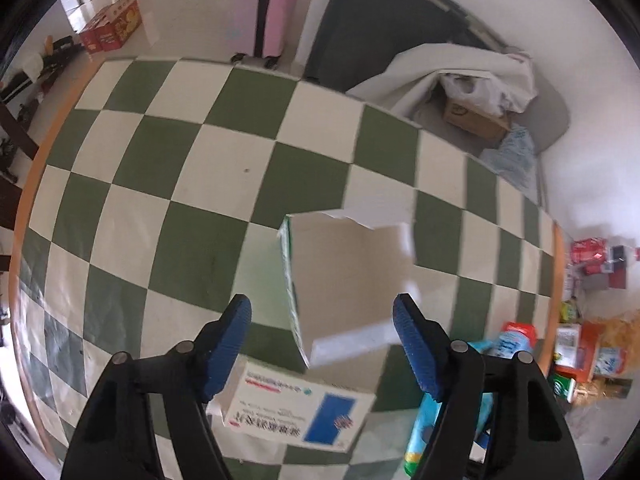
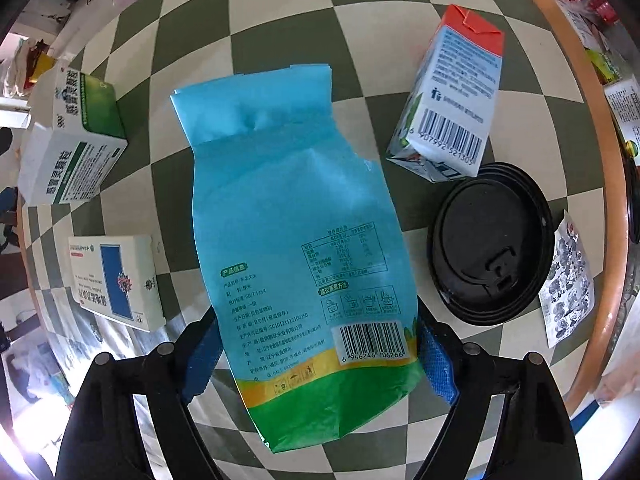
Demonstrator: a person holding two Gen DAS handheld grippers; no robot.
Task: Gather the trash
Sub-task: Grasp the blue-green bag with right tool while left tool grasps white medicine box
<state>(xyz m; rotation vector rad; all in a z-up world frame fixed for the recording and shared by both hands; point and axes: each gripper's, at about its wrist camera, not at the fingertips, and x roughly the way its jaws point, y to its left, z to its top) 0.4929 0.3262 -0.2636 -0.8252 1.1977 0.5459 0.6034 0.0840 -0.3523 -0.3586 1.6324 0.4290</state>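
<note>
Above the checkered table [image 1: 168, 152], left gripper [image 1: 322, 312] fingers spread around a blurred box [image 1: 348, 280]; right gripper [image 2: 320, 344] fingers pinch a blue bag [image 2: 292, 216].

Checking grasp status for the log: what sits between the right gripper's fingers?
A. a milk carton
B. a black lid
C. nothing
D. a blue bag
D: in the right wrist view the blue bag fills the gap of the right gripper, its lower edges against both pads, while the black lid and milk carton lie apart on the table.
</note>
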